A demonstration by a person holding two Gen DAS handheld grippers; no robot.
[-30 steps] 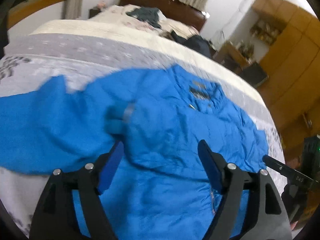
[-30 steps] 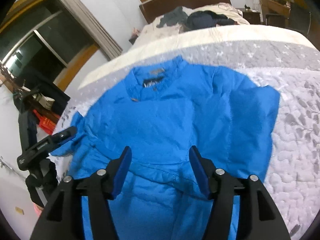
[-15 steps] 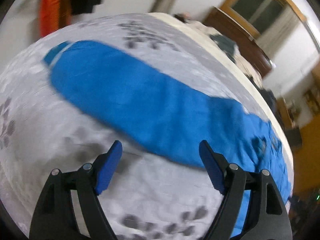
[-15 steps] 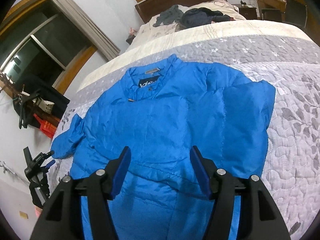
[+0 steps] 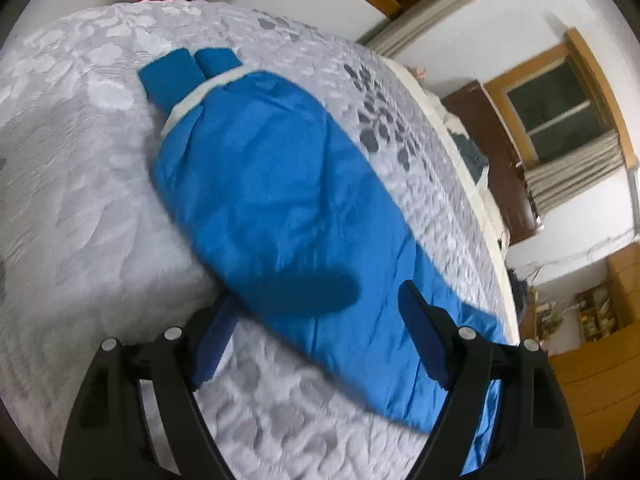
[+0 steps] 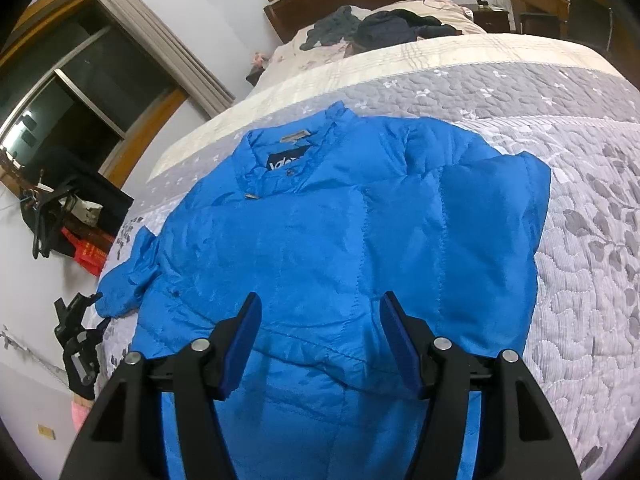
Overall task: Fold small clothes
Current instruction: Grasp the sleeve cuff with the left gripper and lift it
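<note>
Bare quilt (image 5: 80, 184) lies free beside the jacket sleeve (image 5: 272, 200); dark clothes (image 6: 380, 28) crowd the headboard end.

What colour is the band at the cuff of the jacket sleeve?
White, on the sleeve of the blue jacket; the band shows best in the left wrist view.

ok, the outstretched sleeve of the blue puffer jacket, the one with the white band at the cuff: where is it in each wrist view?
Left wrist: outstretched sleeve of the blue puffer jacket fills the centre, running diagonally; cuff upper left.
Right wrist: same sleeve small, bunched at the left edge of the jacket body, by the left gripper.
Shared landmark: grey leaf-pattern quilt.
</note>
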